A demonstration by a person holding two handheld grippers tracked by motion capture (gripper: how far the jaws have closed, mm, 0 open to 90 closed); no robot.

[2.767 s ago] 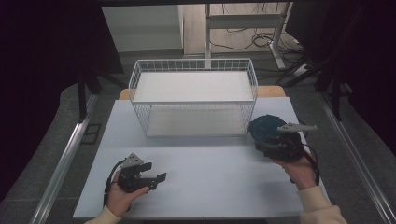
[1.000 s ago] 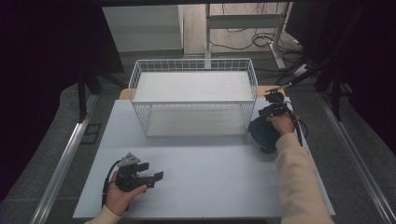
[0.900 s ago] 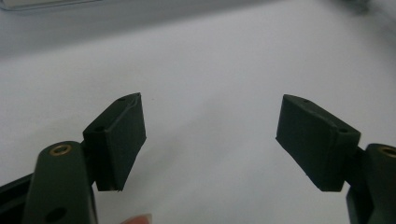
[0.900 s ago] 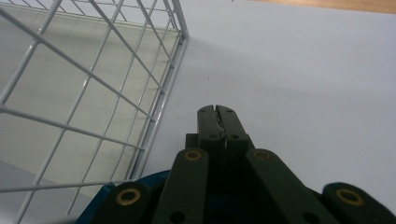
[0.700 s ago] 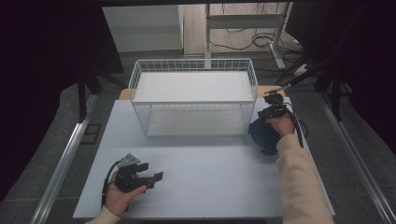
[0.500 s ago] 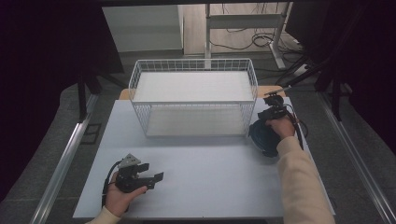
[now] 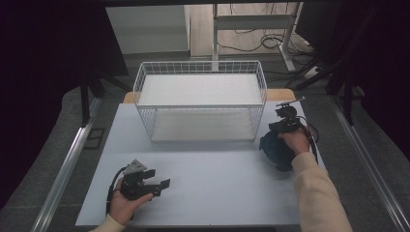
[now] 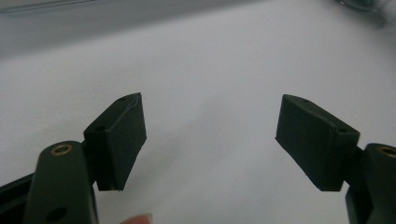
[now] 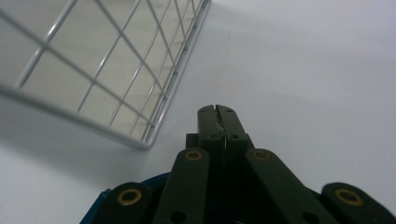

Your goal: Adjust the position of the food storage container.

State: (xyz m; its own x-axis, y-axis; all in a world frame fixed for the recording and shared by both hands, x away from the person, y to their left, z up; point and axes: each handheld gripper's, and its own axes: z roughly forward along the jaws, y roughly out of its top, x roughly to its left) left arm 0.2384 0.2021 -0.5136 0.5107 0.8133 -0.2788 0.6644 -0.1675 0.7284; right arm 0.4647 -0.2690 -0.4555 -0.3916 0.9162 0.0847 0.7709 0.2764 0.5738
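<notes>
While your right gripper [image 7: 285,121] hovers with jaws pressed together, apparently empty, above the blue bowl-like object [image 7: 274,152] beside the wire basket [image 7: 200,106], your left gripper [image 7: 155,185] rests wide open, empty.

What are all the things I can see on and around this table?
Wire basket: one, white, at the far middle of the table, nothing visible inside.
Blue thing: one, dark blue, roundish, on the table's right side near the basket's right corner, under the right hand; what it is cannot be told.
Table: one, pale grey-white top.
Cables: several, dark, on the floor beyond the table.
Left gripper: one, black, near the table's front left, jaws open with nothing between them.
Right gripper: one, black, jaws shut, just above the blue thing, near the basket's corner.
Hands: two, left hand and right hand, each holding a gripper; light sleeves.
</notes>
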